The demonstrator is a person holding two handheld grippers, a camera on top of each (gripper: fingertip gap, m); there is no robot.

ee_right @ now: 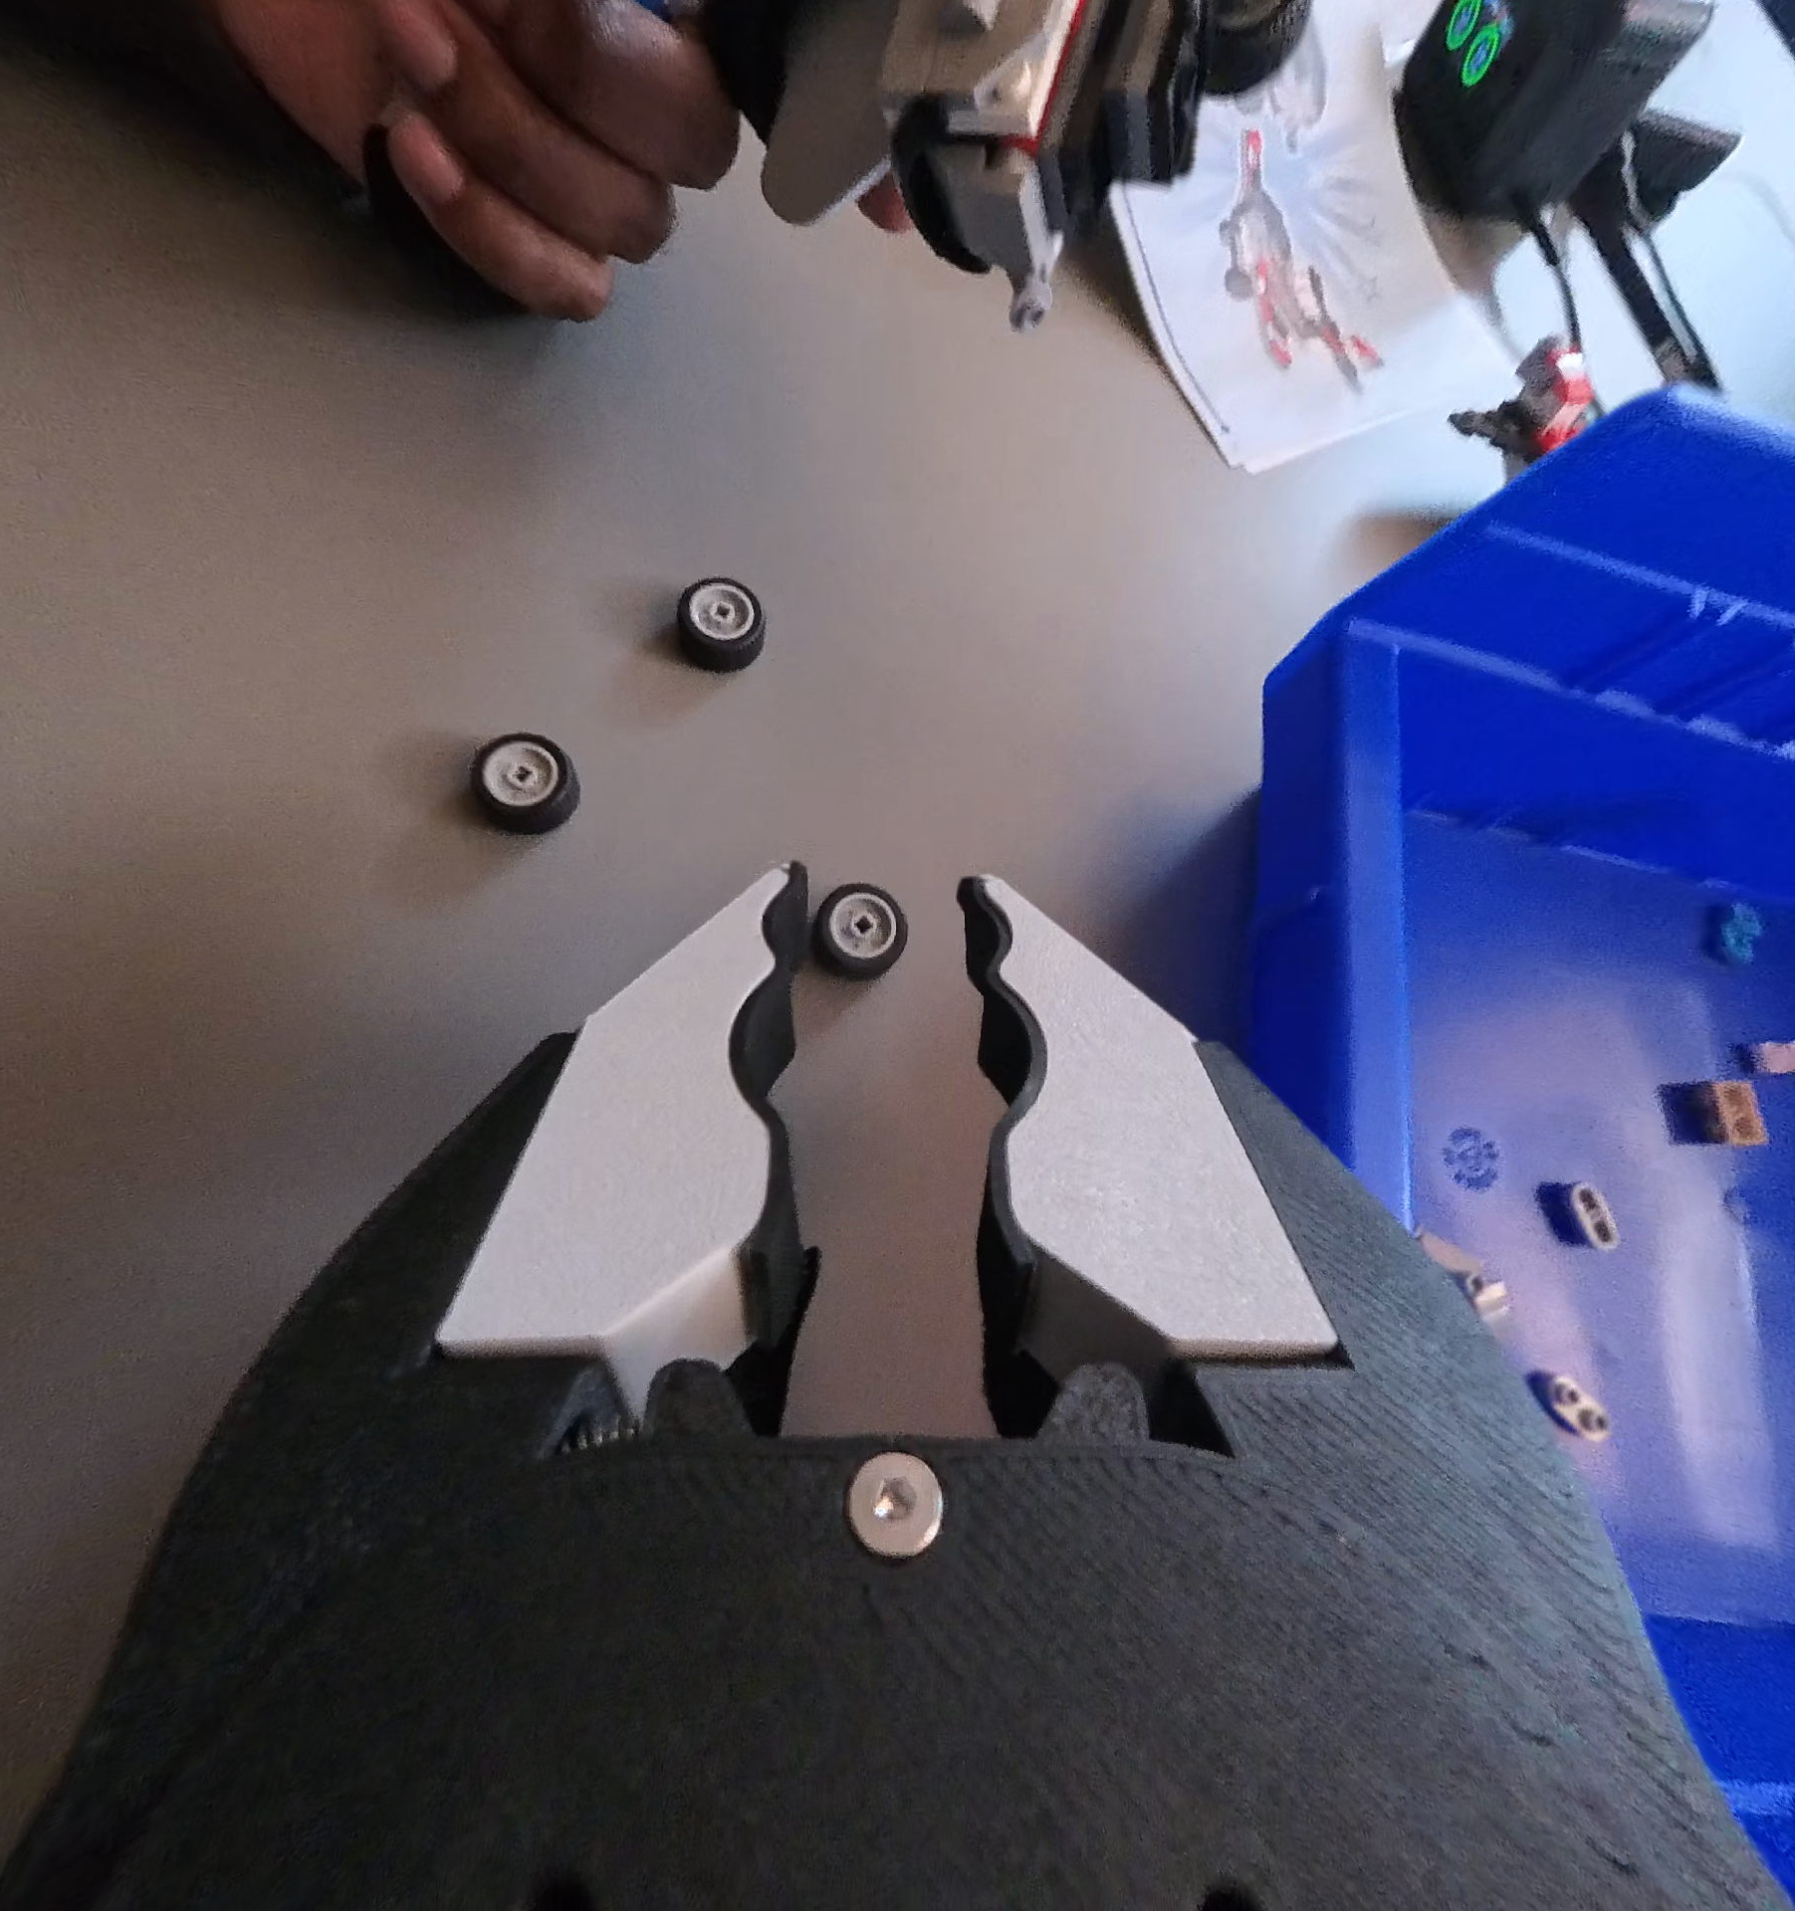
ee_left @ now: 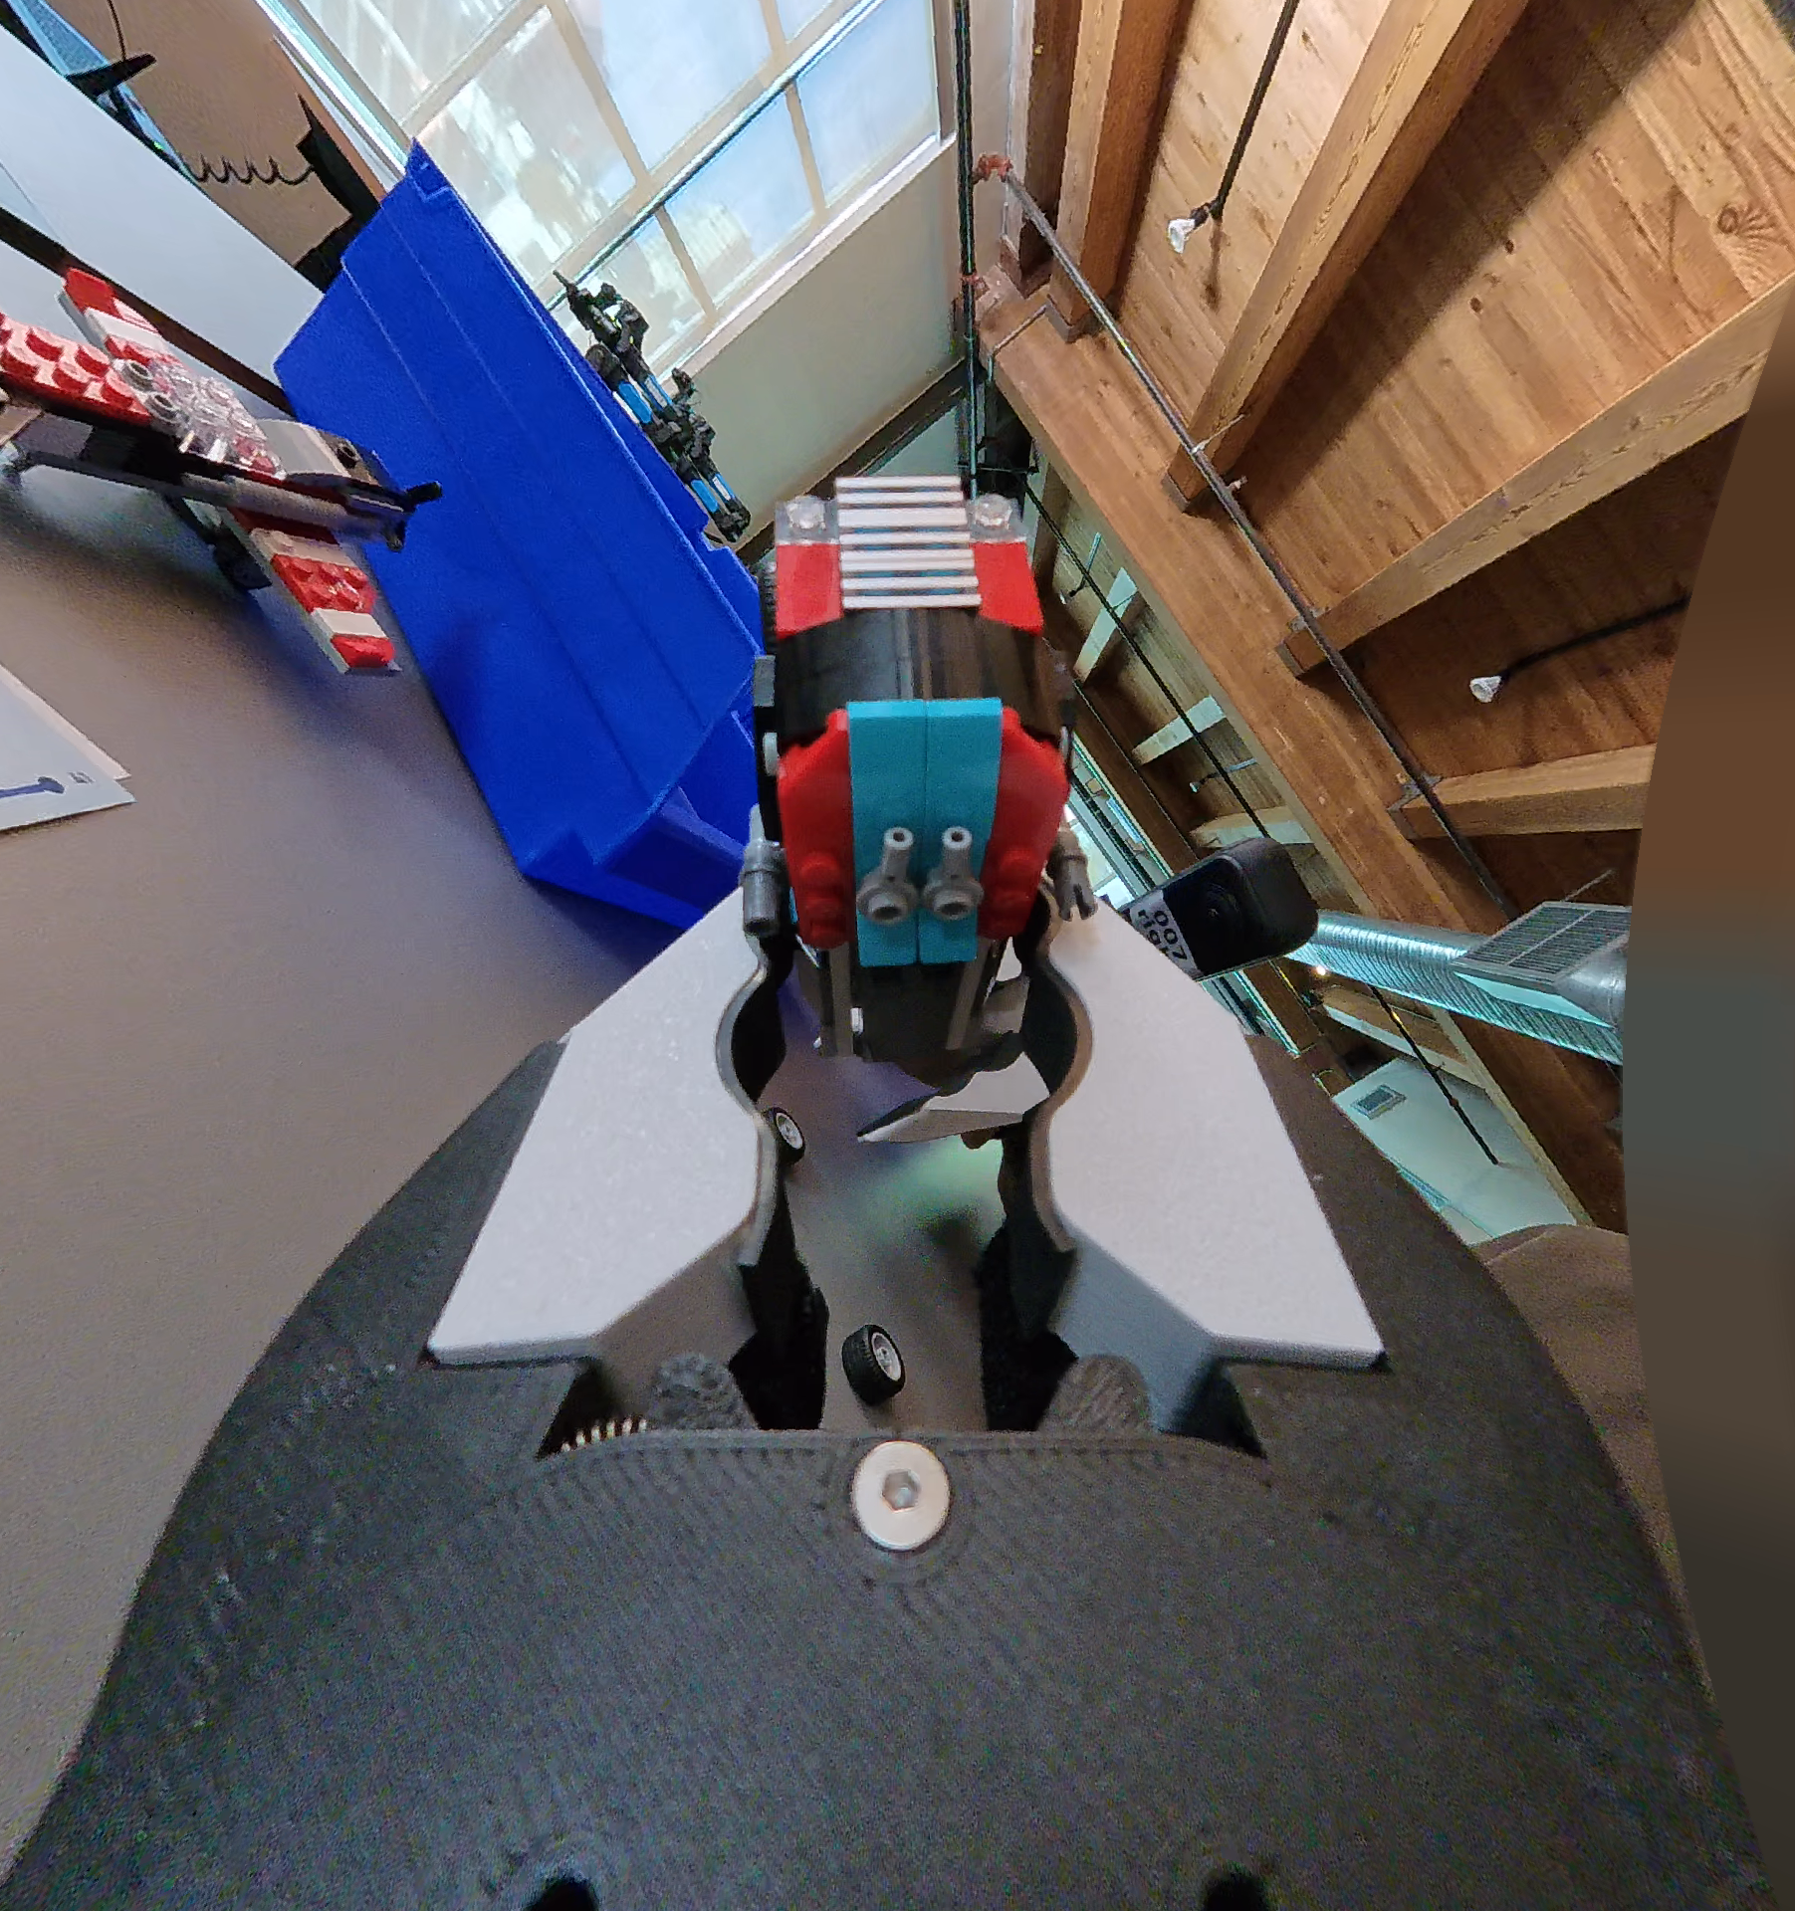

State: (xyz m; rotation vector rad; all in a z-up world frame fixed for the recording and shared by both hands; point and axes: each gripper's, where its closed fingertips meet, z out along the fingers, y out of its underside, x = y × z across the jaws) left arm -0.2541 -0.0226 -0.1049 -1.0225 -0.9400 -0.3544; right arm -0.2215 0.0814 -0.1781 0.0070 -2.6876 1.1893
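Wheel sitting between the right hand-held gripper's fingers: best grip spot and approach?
Grip the small wheel across its black tyre, coming straight down from above. It lies flat on the grey table, hub up, so the rim offers two opposite sides. The right hand-held gripper already straddles it, open.

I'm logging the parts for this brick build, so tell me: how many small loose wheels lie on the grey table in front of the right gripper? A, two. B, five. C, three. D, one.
C: three black-tyred wheels lie flat on the table, one between the right gripper's open fingers and two farther out.
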